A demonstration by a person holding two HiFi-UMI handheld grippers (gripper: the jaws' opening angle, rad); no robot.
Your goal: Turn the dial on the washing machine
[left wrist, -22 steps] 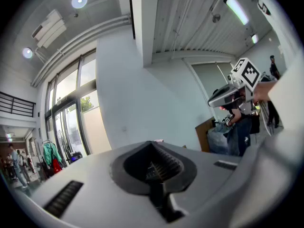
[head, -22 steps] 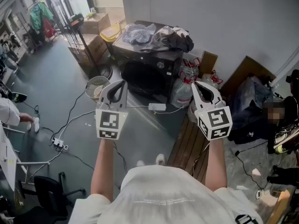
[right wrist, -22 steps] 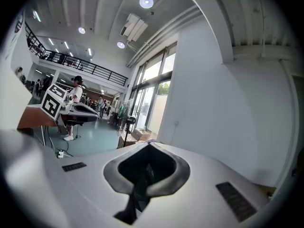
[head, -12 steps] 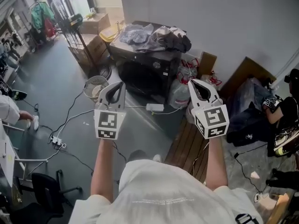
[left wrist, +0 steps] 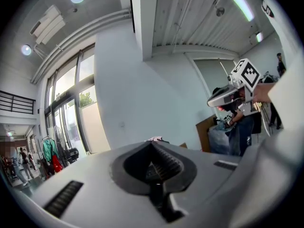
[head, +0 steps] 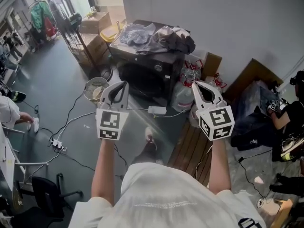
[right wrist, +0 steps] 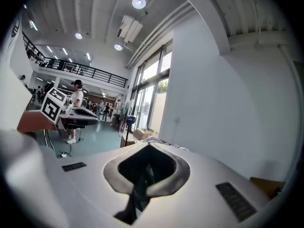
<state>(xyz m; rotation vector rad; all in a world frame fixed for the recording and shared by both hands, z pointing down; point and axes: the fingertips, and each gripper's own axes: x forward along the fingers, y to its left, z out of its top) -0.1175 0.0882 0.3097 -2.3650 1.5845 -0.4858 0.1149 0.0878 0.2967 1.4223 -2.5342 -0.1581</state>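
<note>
Stepping foot [head: 149, 137] nearer washing machine [head: 142, 77]

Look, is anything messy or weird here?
Yes. Clothes lie in a crumpled heap on top of the washer instead of inside it. Plastic bags are stuffed in right beside it, and cables trail loose across the floor.

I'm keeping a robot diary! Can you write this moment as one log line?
left gripper: shut, empty | right gripper: shut, empty | washing machine: ahead, untouched | clothes: piled on top
</note>
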